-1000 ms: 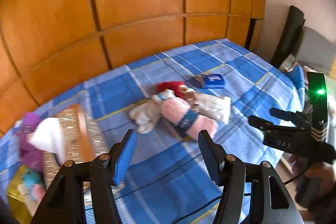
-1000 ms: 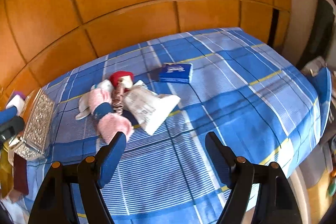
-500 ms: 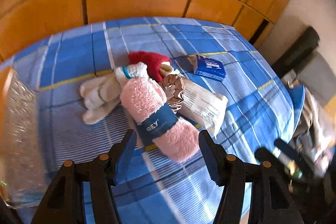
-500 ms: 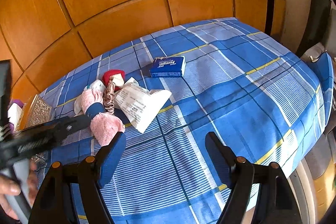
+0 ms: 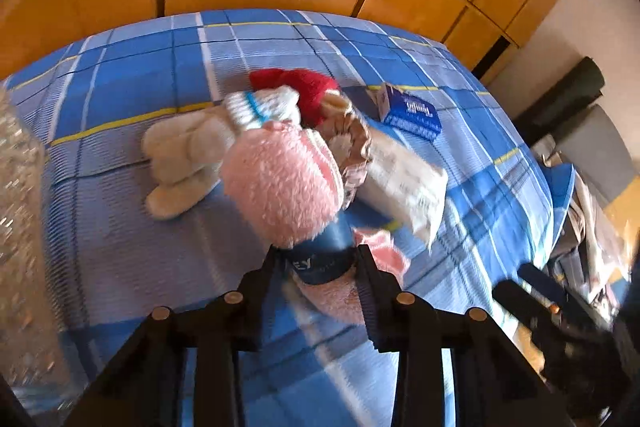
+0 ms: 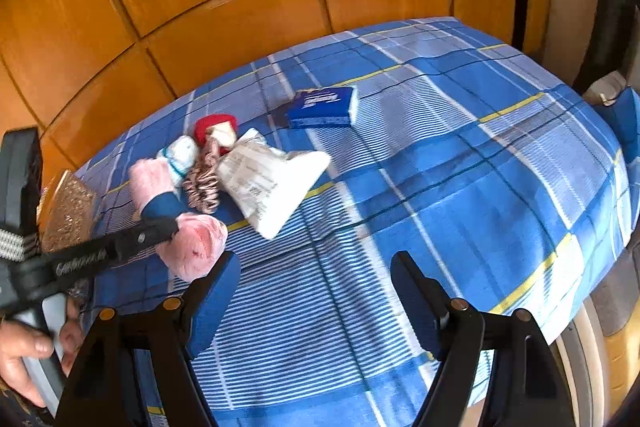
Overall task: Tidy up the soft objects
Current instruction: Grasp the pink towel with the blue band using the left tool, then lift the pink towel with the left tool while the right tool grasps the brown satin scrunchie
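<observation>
The left gripper [image 5: 320,263] has its 2 fingers clamped on the blue band of the pink socks [image 5: 282,187], low centre of frame on the bed [image 5: 120,87]. Lift straight, clear of the pile. The right gripper [image 6: 316,291] hangs open.

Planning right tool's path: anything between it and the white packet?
Only bare plaid bedspread lies between the right tool and the white packet, per right wrist view.

Left claw [image 5: 320,259], gripped by a bare hand [image 6: 28,355], was closed around a held item; right claw [image 6: 316,291] hung with fingers spread apart.
</observation>
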Demonstrator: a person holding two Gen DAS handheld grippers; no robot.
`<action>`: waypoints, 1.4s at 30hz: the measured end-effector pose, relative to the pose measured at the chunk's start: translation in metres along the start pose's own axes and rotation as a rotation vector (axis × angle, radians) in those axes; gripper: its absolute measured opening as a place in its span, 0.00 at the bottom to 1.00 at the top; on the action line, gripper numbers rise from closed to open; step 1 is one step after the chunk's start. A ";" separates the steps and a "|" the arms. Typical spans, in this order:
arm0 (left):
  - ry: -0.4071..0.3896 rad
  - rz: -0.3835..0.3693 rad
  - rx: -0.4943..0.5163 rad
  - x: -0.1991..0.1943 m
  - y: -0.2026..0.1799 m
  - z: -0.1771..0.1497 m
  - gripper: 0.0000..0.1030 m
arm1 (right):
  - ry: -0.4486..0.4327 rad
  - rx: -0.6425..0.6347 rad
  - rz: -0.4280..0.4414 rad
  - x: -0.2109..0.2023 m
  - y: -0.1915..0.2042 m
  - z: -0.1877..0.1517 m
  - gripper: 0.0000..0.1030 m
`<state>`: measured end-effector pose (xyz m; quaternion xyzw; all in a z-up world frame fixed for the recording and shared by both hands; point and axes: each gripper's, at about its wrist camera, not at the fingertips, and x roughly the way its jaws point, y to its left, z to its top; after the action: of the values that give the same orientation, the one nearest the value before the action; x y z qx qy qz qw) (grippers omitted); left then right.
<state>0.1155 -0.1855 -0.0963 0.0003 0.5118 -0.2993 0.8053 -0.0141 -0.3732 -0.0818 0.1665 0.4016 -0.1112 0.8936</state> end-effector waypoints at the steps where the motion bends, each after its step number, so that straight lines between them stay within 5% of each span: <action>1: 0.004 -0.003 0.005 -0.004 0.002 -0.005 0.34 | 0.001 -0.008 0.015 0.000 0.003 0.000 0.77; 7: 0.005 0.008 0.031 -0.018 0.008 -0.028 0.34 | 0.006 -0.110 0.132 0.008 0.038 0.021 0.46; 23: 0.003 -0.026 -0.062 -0.008 0.029 -0.023 0.35 | 0.096 -0.486 0.164 0.098 0.123 0.068 0.46; 24: 0.004 -0.029 -0.059 -0.008 0.029 -0.024 0.33 | 0.101 -0.515 0.157 0.101 0.128 0.066 0.39; 25: 0.004 -0.031 -0.056 -0.009 0.030 -0.024 0.32 | 0.102 -0.536 0.150 0.103 0.130 0.064 0.18; 28: 0.000 -0.027 -0.046 -0.010 0.029 -0.026 0.29 | 0.089 -0.549 0.118 0.104 0.131 0.061 0.04; 36: 0.012 -0.003 -0.028 -0.010 0.025 -0.024 0.27 | 0.080 -0.415 0.197 0.061 0.096 0.062 0.02; 39: 0.007 0.015 -0.022 -0.014 0.023 -0.025 0.03 | 0.107 -0.392 0.222 0.054 0.085 0.058 0.02; 40: 0.005 0.021 -0.018 -0.016 0.022 -0.027 0.03 | 0.121 -0.382 0.239 0.054 0.084 0.057 0.03; 42: 0.006 0.015 -0.008 -0.021 0.021 -0.031 0.01 | 0.145 -0.339 0.286 0.058 0.082 0.057 0.22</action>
<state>0.0935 -0.1487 -0.1002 0.0020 0.5154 -0.2913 0.8059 0.0892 -0.3238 -0.0733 0.0768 0.4502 0.0980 0.8842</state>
